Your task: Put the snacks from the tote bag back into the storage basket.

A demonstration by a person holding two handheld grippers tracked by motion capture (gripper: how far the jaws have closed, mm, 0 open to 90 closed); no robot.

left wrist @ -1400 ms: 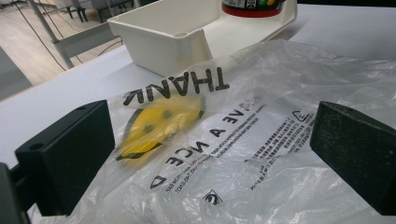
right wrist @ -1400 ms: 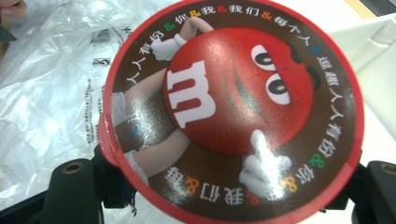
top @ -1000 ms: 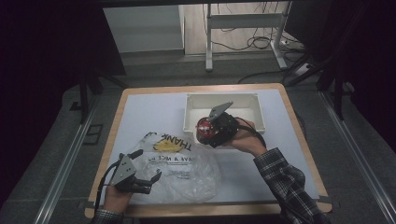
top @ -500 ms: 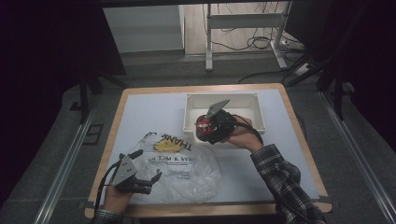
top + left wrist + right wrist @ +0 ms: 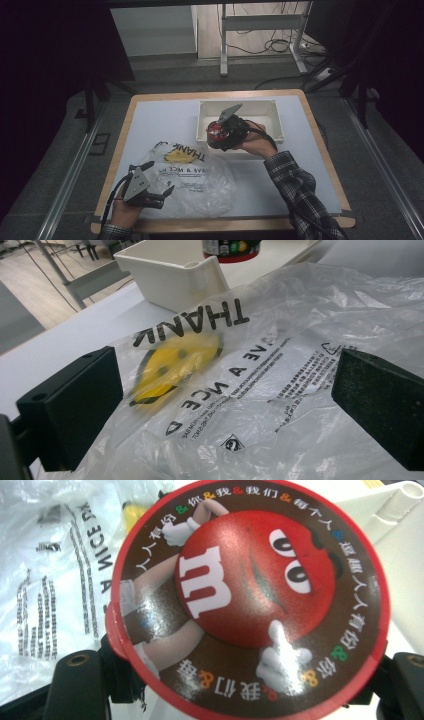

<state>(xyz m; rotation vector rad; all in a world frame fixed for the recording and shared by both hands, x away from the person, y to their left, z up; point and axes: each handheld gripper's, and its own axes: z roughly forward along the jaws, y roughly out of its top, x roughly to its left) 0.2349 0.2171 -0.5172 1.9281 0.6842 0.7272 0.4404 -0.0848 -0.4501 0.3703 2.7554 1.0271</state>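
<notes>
My right gripper (image 5: 221, 136) is clamped on the M&M's tub (image 5: 250, 600), lifted over the white bin's (image 5: 272, 111) front-left corner, clear to travel. My left gripper (image 5: 159, 192), jaws wide and holding nothing, straddles the plastic bag (image 5: 280, 390) at the table's (image 5: 150, 120) near-left corner, ready to steady it.

Bright lit table; dark surroundings; soft blur

The right claw (image 5: 223, 136), clamping the red-lidded candy tub (image 5: 216, 134), has apparently drifted slightly toward the bag (image 5: 192, 180).
</notes>
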